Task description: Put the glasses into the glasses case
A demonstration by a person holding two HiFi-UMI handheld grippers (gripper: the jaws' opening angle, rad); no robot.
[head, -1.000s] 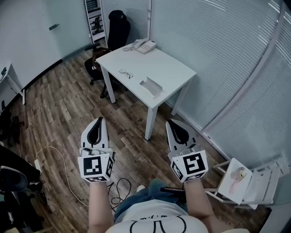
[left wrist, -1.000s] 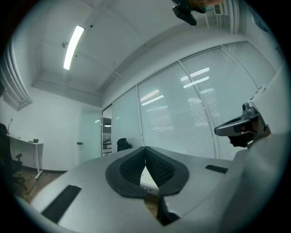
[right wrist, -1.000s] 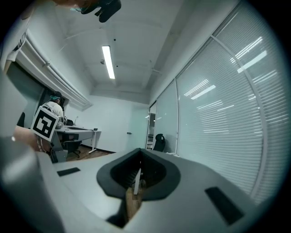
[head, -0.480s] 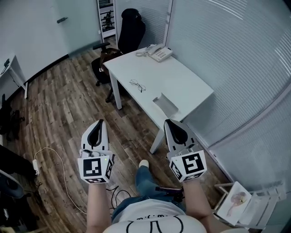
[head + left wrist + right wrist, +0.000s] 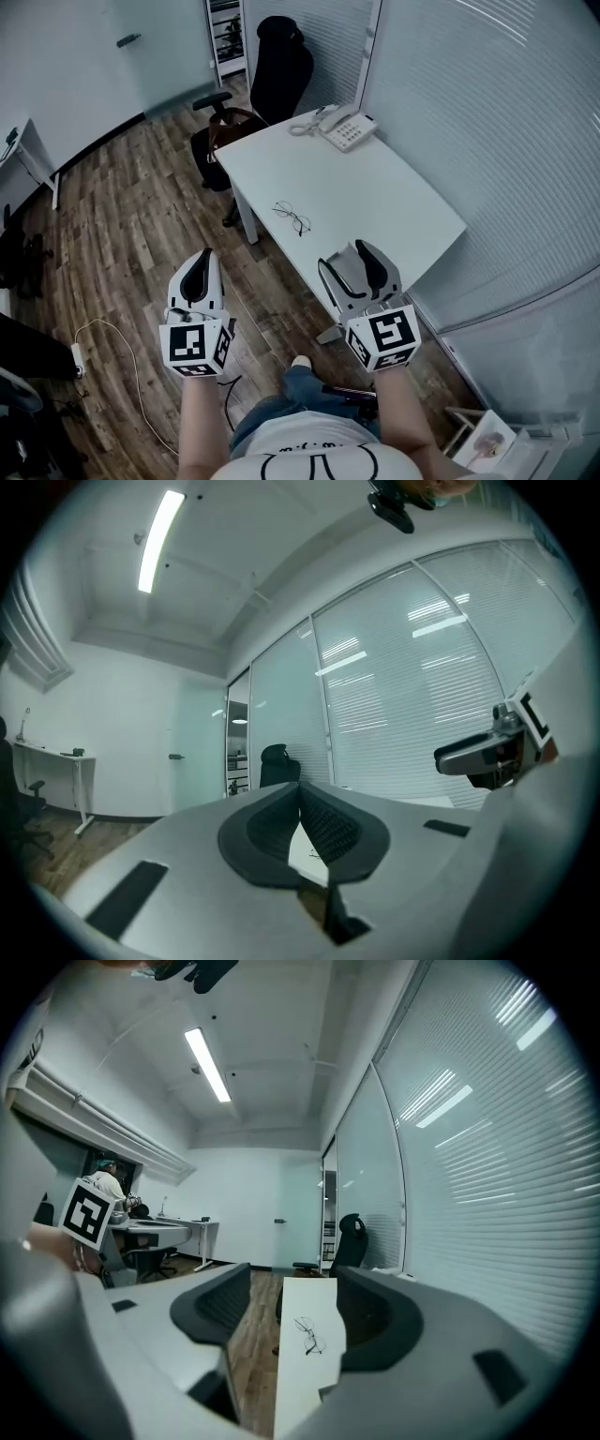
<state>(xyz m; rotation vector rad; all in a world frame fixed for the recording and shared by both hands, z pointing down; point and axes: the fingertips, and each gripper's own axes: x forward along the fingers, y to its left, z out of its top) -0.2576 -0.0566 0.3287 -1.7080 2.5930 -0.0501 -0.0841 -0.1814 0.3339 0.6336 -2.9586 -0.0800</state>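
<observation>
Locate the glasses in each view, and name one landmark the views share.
Head view: glasses mid-picture, on the white table.
Left gripper view: a tiny dark mark low centre, probably the glasses; too small to be sure.
Right gripper view: glasses low centre, on the table strip.
Shared landmark: the black chair beyond the table's far end.

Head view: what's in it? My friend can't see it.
A person looks down at two handheld grippers before a white table where glasses lie. The right gripper, by the table's near end, has just been opening its jaws, nothing between them; the left gripper has shut jaws, over wooden floor. A telephone sits at the far end.
</observation>
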